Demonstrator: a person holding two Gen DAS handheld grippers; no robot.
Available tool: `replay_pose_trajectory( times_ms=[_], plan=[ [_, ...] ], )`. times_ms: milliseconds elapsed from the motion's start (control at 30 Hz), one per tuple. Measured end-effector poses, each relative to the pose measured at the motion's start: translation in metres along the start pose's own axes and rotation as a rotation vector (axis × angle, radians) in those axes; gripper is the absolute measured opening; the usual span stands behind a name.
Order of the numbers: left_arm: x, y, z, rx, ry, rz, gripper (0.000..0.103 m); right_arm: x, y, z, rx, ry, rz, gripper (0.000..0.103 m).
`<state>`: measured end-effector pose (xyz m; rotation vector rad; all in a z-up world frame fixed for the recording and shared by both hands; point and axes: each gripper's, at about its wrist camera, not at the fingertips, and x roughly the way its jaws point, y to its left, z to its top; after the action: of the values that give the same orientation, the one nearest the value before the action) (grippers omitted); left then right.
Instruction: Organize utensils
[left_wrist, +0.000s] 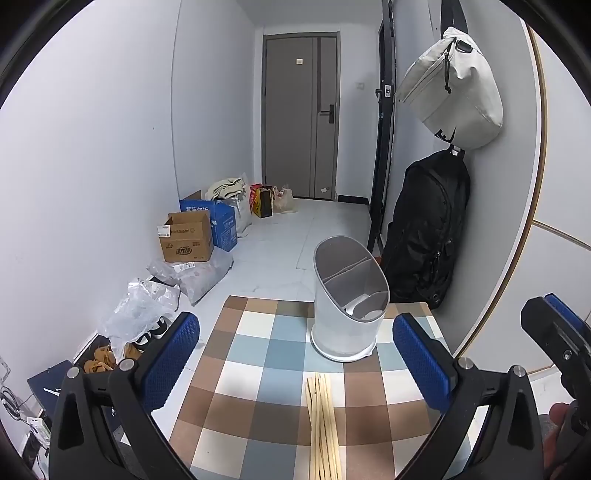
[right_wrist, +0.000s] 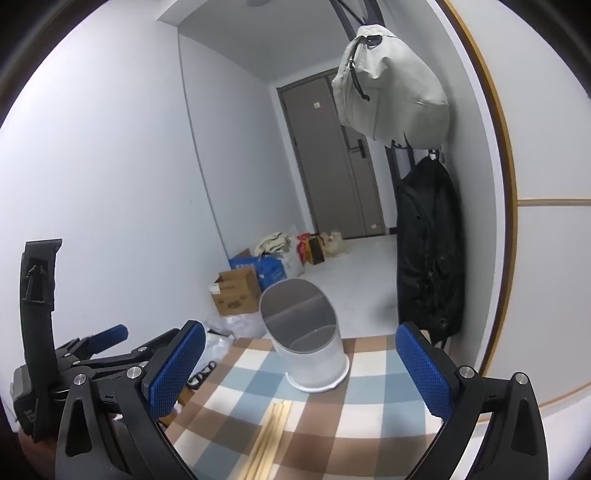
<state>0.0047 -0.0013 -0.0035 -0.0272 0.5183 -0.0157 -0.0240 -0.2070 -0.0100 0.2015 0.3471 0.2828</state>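
Observation:
A white utensil holder (left_wrist: 347, 314) (right_wrist: 308, 347) with a grey divided inside stands upright near the far edge of a small table with a checked cloth (left_wrist: 258, 369) (right_wrist: 369, 398). A bundle of pale wooden chopsticks (left_wrist: 323, 424) (right_wrist: 269, 439) lies on the cloth in front of the holder, apart from it. My left gripper (left_wrist: 295, 358) is open above the cloth, with the chopsticks below and between its blue pads (left_wrist: 170, 358). My right gripper (right_wrist: 301, 369) is open too, with nothing between its blue pads (right_wrist: 424, 369). Each gripper shows at the edge of the other's view.
Cardboard boxes (left_wrist: 188, 236) and plastic bags (left_wrist: 147, 314) line the left wall on the floor. A black backpack (left_wrist: 428, 229) and a pale bag (left_wrist: 454, 88) hang on the right wall beside the table. A grey door (left_wrist: 299, 110) closes the far end.

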Motion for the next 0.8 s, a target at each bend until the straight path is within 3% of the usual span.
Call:
replay_pose_trajectory(
  times_ms=[800],
  plan=[
    [0.0062,0.0036,-0.0017,-0.01,0.009,0.001,0.102,-0.0015,-0.0004,-0.0022,0.001,-0.008,0.008,0.103]
  ],
)
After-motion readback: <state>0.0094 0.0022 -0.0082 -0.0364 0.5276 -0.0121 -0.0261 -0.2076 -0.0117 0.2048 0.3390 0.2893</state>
